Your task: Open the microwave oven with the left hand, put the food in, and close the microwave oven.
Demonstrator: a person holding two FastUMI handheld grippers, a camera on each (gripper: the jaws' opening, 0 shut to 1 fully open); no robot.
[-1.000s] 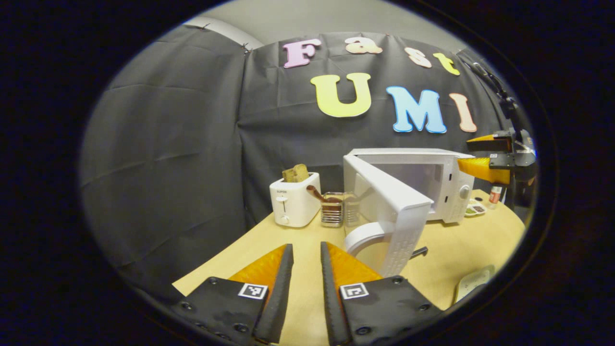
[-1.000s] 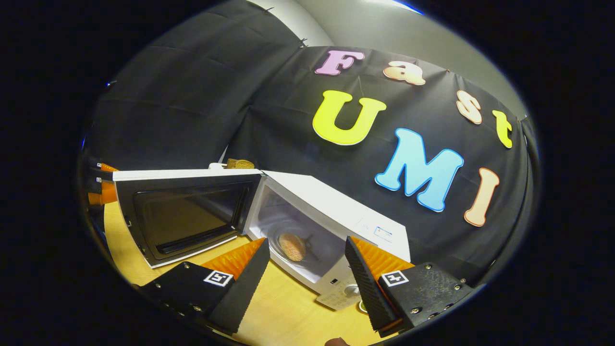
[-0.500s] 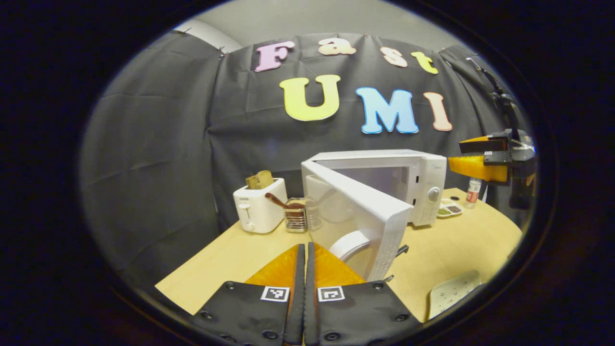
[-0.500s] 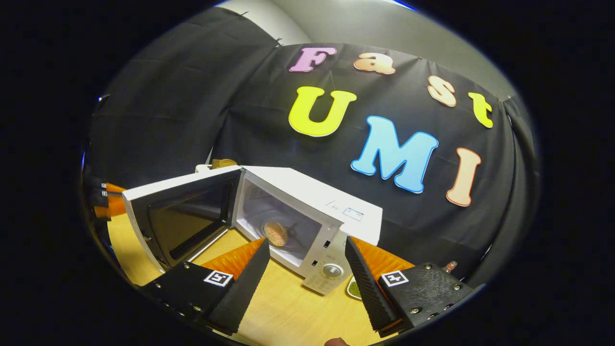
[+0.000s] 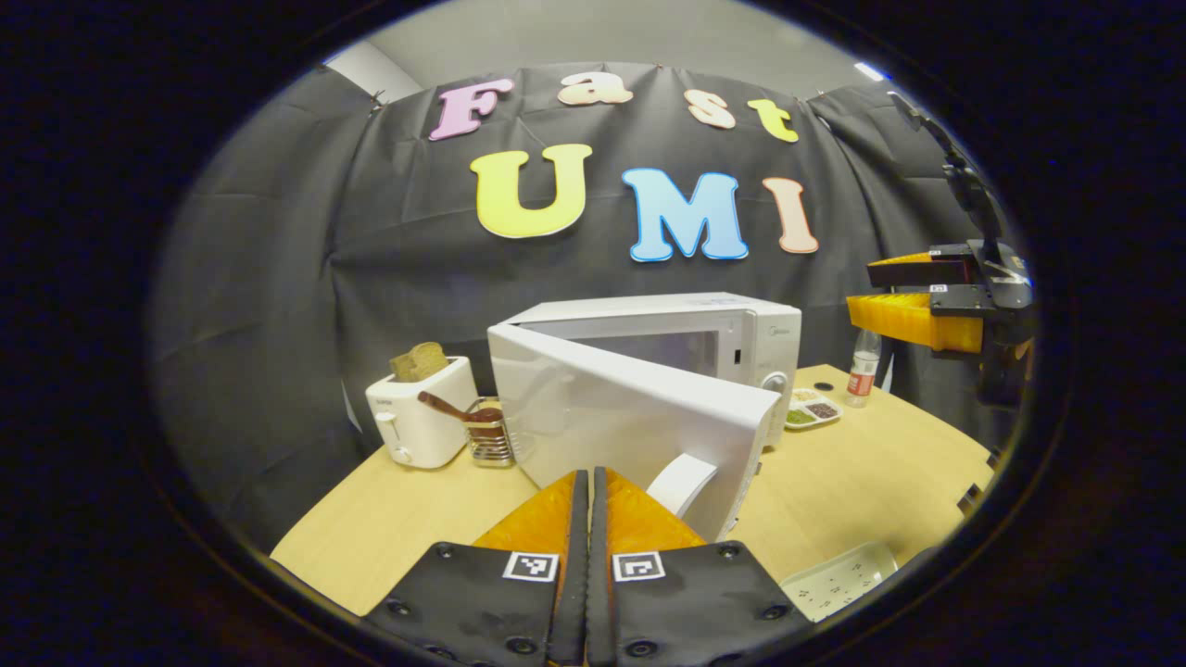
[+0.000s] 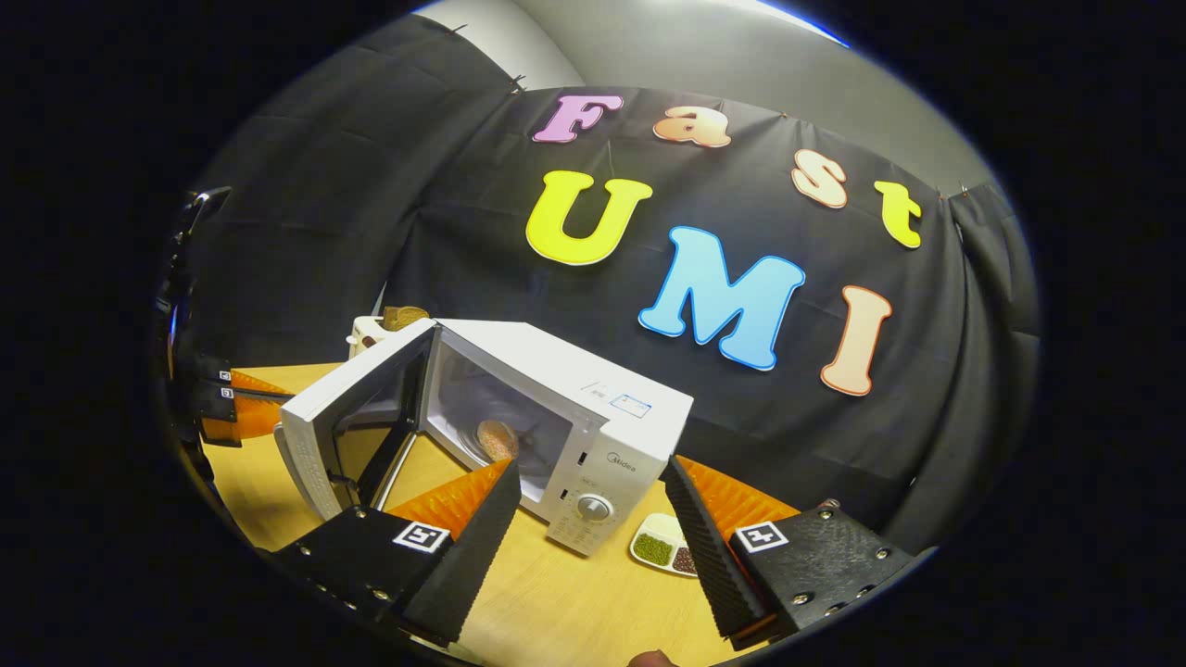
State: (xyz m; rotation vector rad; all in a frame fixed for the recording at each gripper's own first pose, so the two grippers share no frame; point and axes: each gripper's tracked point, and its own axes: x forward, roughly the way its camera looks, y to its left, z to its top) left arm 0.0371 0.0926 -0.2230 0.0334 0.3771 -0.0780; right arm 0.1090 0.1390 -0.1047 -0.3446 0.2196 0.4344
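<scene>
**Two steps down, closing the door now**

Half-open microwave door (image 5: 639, 417), being pushed toward the microwave (image 6: 565, 398) on the worktop (image 5: 862, 482). Left hand-held gripper (image 5: 586, 519) clenched on nothing, fingers pressed together, tips right up against the door's outer face beside its handle (image 5: 681, 482). Right hand-held gripper (image 6: 584, 519) hovering released, jaws spread wide, holding nothing. Food (image 6: 498, 437) sitting inside on the turntable, so looking like the last step. Next up, probably: pushing steadily on that face until latching, watching for tips sliding off or nudging the whole oven backward.
</scene>
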